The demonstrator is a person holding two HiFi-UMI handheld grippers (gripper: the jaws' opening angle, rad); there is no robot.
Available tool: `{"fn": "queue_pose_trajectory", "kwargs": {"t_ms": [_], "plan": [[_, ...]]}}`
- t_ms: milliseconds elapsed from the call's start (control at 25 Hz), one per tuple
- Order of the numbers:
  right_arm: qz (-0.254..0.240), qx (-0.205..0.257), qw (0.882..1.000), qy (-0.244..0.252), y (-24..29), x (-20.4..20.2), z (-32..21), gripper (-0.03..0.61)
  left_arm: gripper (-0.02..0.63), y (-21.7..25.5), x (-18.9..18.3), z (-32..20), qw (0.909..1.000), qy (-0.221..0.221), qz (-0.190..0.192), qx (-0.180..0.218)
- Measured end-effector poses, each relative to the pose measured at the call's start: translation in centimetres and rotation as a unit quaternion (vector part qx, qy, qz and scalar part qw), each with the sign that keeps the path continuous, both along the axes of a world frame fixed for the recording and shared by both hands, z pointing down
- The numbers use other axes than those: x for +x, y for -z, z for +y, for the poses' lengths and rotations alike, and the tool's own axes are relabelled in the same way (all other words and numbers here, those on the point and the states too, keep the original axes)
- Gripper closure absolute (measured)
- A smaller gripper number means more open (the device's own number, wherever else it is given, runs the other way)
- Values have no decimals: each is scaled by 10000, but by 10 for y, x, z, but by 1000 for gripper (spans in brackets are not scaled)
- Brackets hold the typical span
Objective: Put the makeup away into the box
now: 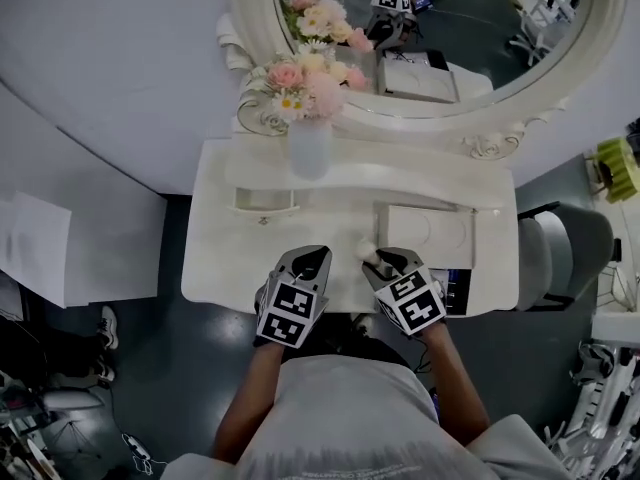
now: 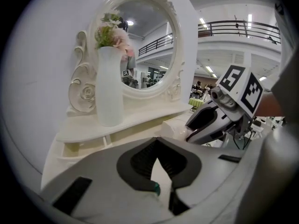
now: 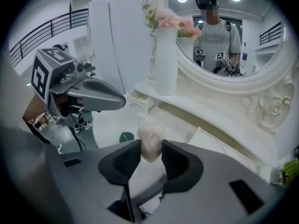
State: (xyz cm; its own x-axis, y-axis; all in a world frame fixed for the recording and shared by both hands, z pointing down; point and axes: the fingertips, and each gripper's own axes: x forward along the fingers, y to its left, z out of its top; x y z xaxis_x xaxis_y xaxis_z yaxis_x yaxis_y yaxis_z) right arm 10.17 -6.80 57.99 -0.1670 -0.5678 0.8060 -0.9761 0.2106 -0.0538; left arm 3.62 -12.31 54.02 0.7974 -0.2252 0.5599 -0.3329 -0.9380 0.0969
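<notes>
right fingers (image 3: 175, 161) are clamped on a makeup bottle (image 3: 150, 143), seemingly light, slick plastic, best gripped mid-body; left fingers (image 2: 140, 160) are closed, empty.

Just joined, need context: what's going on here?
A person stands at a white vanity table with a gripper in each hand. The right gripper is clamped on a small pinkish makeup bottle, close to the white box but not yet in it. The left gripper is shut and empty beside it.
</notes>
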Motion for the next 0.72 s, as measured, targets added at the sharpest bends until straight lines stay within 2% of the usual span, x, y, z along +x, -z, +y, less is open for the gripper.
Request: {"fn": "queue_pose_trajectory", "kwargs": {"t_ms": [360, 720], "plan": [[24, 141, 9977, -667, 13, 51, 63, 439, 618, 7, 54, 57, 9981, -609, 9, 71], [107, 228, 9890, -1454, 8, 102, 131, 439, 618, 1, 100, 112, 9926, -1203, -30, 171]]}}
